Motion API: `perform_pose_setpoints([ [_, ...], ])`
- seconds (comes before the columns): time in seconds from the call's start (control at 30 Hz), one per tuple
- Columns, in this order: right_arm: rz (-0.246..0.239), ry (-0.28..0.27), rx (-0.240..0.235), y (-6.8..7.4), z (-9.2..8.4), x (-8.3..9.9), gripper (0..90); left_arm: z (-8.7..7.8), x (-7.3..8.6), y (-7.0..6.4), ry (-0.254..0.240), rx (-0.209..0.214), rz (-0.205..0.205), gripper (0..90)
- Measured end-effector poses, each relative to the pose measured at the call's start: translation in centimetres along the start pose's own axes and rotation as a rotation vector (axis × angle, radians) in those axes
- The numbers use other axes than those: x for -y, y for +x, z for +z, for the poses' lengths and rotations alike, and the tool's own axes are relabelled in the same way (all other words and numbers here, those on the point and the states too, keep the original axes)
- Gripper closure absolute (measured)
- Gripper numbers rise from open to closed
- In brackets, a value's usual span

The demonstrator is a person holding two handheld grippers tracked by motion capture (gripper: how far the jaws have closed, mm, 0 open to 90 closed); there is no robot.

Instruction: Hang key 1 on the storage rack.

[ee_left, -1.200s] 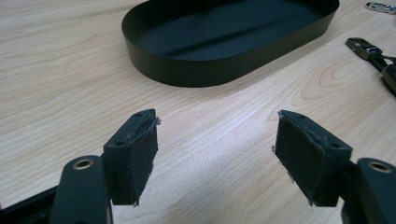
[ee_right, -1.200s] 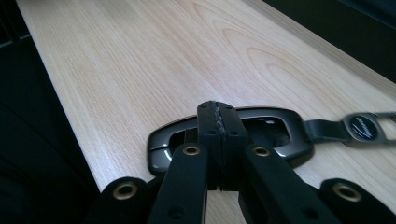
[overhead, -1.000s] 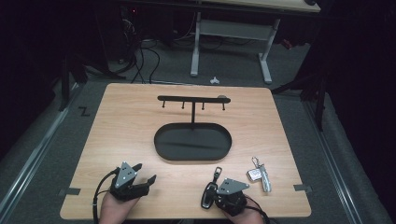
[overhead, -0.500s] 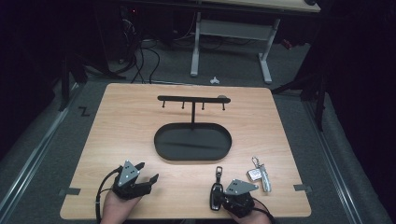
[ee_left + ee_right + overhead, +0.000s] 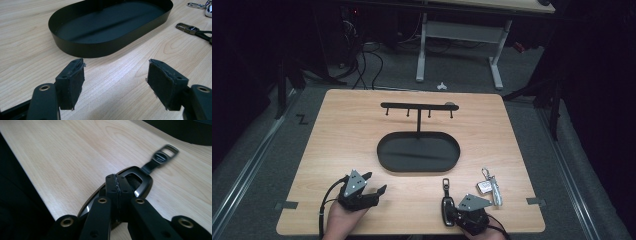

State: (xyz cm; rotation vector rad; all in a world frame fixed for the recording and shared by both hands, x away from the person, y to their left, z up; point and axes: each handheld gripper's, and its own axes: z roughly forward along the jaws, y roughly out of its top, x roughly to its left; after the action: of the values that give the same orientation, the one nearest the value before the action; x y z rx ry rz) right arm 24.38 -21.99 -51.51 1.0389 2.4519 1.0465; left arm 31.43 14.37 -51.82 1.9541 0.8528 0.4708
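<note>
- We see the wooden worktop (image 5: 352,130) carrying everything, a pale rounded board over a grey floor.
- Near its middle stands a black key stand: an oval tray (image 5: 419,152) with a thin post rising from its far side to a crossbar (image 5: 417,106) with small hooks underneath. In the left gripper view the tray's dark wall (image 5: 100,47) fills the upper part, and nothing lies inside it.
- Our left gripper (image 5: 373,183) rests at the near left of the worktop, a hand behind it. Its jaws stand wide apart, the two pads (image 5: 72,82) with bare wood between them, pointing toward the tray.
- Our right gripper (image 5: 451,215) sits at the near right edge. In the right gripper view its jaws meet pad to pad (image 5: 116,185), lying over the body of the car key fob.
- The black car key fob (image 5: 446,199) lies flat on the worktop just in front of and left of that gripper, its strap and metal loop (image 5: 163,155) pointing toward the tray. We cannot tell whether the closed tips pinch any part of it.
- A small silver key bunch (image 5: 490,186) lies just right of the fob, apart from it.
</note>
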Motion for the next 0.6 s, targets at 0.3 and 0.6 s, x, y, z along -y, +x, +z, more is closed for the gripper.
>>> perform_pose_setpoints([
  [0.3, 0.043, -0.004, 0.048, -2.1, -0.6, 0.6, 90.0, 0.2, -0.1, -0.1, 0.006, 0.006, 0.007, 30.2],
  [0.6, 0.058, -0.018, 0.059, -2.4, -1.5, 0.7, 90.0, 0.0, 0.0, 0.0, 0.001, -0.001, -0.001, 30.2],
])
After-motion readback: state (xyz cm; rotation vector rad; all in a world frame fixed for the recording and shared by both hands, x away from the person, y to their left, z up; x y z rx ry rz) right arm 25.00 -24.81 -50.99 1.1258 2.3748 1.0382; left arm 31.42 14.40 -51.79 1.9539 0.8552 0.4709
